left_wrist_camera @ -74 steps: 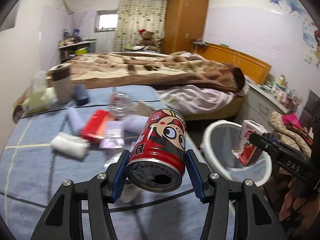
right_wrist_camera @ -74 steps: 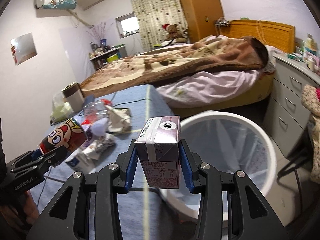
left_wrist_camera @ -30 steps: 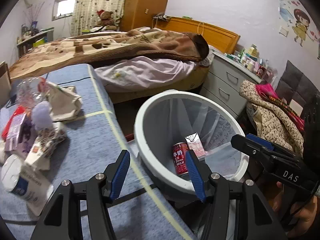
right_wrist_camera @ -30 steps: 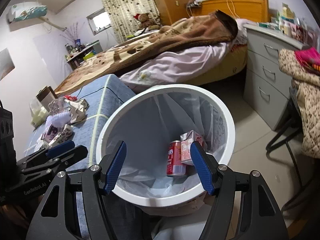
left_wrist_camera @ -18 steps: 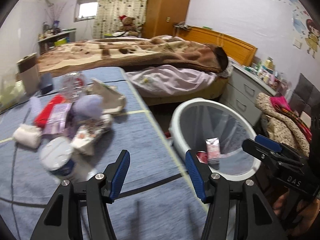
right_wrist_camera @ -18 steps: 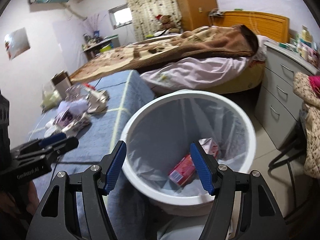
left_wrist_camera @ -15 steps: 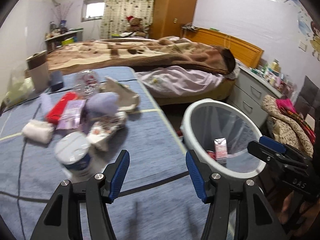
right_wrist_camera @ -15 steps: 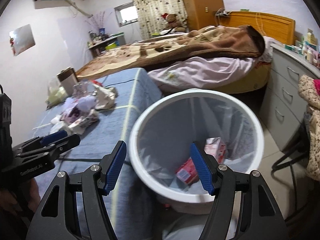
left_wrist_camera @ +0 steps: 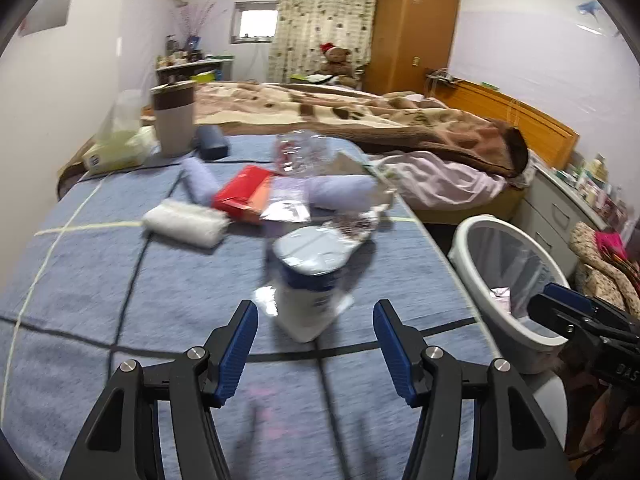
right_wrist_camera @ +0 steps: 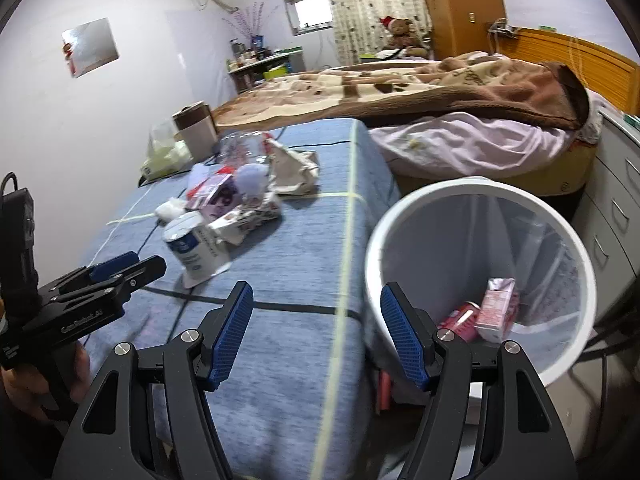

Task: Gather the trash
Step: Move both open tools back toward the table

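Left gripper [left_wrist_camera: 314, 344]: jaws apart, nothing between the blue pads, tilted down over the blue-covered surface [left_wrist_camera: 120, 300]. Log trend is up, but the last step is too small to call it opening. A white cup with a blue band and foil lid [left_wrist_camera: 310, 280] stands just ahead of the fingertips, not touched. In the right wrist view the left gripper sits at lower left, with a hand [right_wrist_camera: 36, 384] on its grip.

Right gripper [right_wrist_camera: 316, 332]: jaws apart and empty, angled down across the surface edge, left finger over the cloth, right finger over the rim of the white trash bin [right_wrist_camera: 400, 216].

Bin stands on the floor just beside the surface, between it and the bed [right_wrist_camera: 460, 140]. It has a clear liner. Inside: a pink drink carton [right_wrist_camera: 498, 312] standing, and a red can [right_wrist_camera: 460, 320] lying against it. Only the carton top shows in the left wrist view.

Trash remaining on the surface, past the cup:
- white roll [left_wrist_camera: 186, 222]
- red packet [left_wrist_camera: 244, 192]
- silver-purple wrapper [left_wrist_camera: 286, 210]
- lavender roll [left_wrist_camera: 340, 192]
- crumpled clear plastic bottle [left_wrist_camera: 304, 152]
- crumpled beige paper [right_wrist_camera: 294, 172]
- printed wrapper [right_wrist_camera: 248, 218]

Far corner: a brown-and-beige lidded tumbler [left_wrist_camera: 175, 118] upright, a dark blue case [left_wrist_camera: 212, 142] just beside it, and a tissue pack [left_wrist_camera: 116, 152] to its left. All blurred.
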### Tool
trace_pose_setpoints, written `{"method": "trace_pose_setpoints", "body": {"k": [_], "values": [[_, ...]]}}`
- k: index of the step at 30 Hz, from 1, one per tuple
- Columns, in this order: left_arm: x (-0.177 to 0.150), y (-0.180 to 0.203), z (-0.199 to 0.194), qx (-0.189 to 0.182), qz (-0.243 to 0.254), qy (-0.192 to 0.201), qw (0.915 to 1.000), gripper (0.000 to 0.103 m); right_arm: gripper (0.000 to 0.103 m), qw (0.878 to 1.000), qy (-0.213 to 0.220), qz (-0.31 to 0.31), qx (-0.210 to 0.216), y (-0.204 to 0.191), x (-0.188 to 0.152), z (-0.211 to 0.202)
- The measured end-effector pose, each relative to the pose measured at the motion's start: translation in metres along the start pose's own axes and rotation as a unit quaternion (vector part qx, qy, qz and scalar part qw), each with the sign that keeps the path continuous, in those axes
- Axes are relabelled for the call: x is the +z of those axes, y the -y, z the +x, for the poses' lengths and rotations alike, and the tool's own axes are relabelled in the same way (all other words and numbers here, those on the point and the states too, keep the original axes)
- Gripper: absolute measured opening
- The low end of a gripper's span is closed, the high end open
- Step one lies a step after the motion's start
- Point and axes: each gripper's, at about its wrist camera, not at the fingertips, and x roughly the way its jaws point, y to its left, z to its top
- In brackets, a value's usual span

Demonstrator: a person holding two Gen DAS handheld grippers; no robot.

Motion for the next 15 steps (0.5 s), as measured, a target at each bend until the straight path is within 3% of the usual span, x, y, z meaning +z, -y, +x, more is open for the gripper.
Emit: {"method": "trace_pose_setpoints", "body": {"k": [15], "values": [[-0.013,-0.053,-0.011,0.040,-0.033,-0.005,0.9986,0.060,0.068,0.998,-0.020,-0.043,0.031,-0.042,0.006,0.020]]}}
